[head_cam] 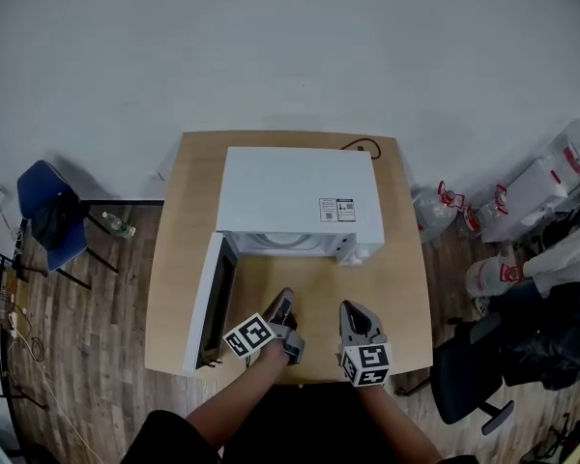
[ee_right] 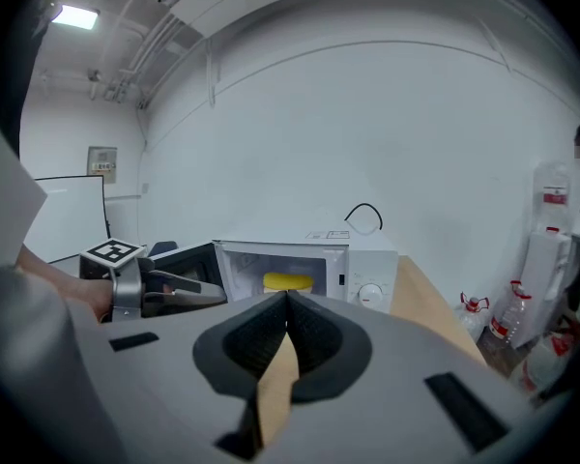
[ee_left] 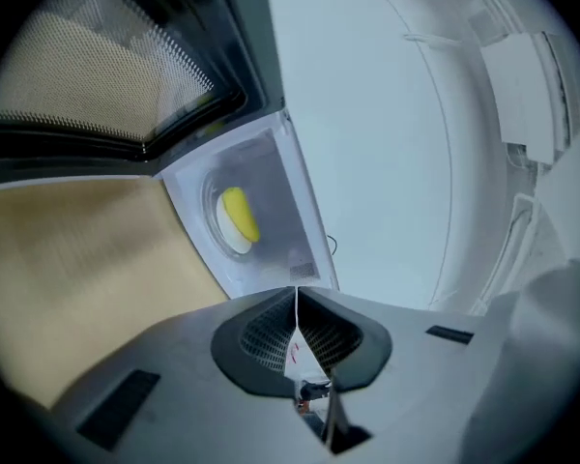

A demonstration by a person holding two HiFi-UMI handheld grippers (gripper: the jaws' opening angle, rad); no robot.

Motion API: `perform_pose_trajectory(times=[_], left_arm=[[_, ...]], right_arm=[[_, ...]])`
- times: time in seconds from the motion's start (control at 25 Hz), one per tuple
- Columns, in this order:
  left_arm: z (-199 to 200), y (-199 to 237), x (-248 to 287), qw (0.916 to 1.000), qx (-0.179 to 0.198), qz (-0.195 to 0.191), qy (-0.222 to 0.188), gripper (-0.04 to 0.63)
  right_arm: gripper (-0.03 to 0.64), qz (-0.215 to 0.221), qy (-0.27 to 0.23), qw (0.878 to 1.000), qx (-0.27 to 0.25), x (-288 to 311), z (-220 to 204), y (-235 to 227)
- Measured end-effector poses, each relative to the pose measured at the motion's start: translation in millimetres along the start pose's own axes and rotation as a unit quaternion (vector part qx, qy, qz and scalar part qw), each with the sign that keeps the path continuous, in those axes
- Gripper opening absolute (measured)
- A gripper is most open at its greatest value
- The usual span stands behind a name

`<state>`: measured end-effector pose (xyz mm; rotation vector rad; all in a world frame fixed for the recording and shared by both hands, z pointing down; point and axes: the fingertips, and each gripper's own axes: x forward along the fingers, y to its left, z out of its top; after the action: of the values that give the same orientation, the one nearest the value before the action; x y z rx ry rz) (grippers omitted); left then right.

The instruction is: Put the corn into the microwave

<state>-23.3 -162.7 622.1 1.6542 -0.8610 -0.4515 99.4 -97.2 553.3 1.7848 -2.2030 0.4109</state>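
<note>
The corn (ee_right: pixel 288 281) sits inside; your left gripper (ee_left: pixel 295 298) and right gripper (ee_right: pixel 286 303) are pressed together, empty. Swing the door (head_cam: pixel 216 303) shut gently

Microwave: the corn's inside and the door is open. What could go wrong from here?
The door stands wide open, its end near the table edge. The shut left gripper, close beside it, could bump it or push it shut too hard. A hard shove might jolt the microwave and roll the corn off its plate.
</note>
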Motion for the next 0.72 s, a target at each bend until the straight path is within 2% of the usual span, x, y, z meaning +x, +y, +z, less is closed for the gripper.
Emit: perform_pose_trajectory(times=[0.12, 0.24, 0.32, 0.4, 0.6, 0.72], left_arm=[[-13.7, -17.2, -27.3, 0.9987, 0.046, 0.000, 0.020, 0.018], [-25.1, -37.6, -50.4, 0.9911, 0.129, -0.003, 0.035, 0.018], [-30.9, -55.9, -63.1, 0.9804, 0.193, -0.012, 0.037, 0.018], [-34.7, -73.6, -74.8, 0.9698, 0.241, -0.020, 0.030, 0.018], [-36.7, -107.6, -97.3, 0.9467, 0.322, -0.019, -0.003, 0.018], [-39.4, -125.9, -109.0, 0.9283, 0.370, -0.014, -0.028, 0.018]], right_arm=[[0.060, -0.003, -0.007, 1.000, 0.003, -15.5, 2.8, 9.0], [0.058, -0.006, -0.015, 1.000, 0.008, -31.5, 6.8, 15.7], [0.060, -0.005, -0.020, 1.000, 0.008, -41.1, 9.2, 20.1], [0.060, 0.001, -0.023, 1.000, 0.007, -49.6, 10.9, 26.1], [0.060, 0.030, -0.041, 0.999, -0.001, -69.0, 21.0, 41.4], [0.060, 0.053, -0.055, 0.997, -0.008, -80.1, 29.2, 47.8]])
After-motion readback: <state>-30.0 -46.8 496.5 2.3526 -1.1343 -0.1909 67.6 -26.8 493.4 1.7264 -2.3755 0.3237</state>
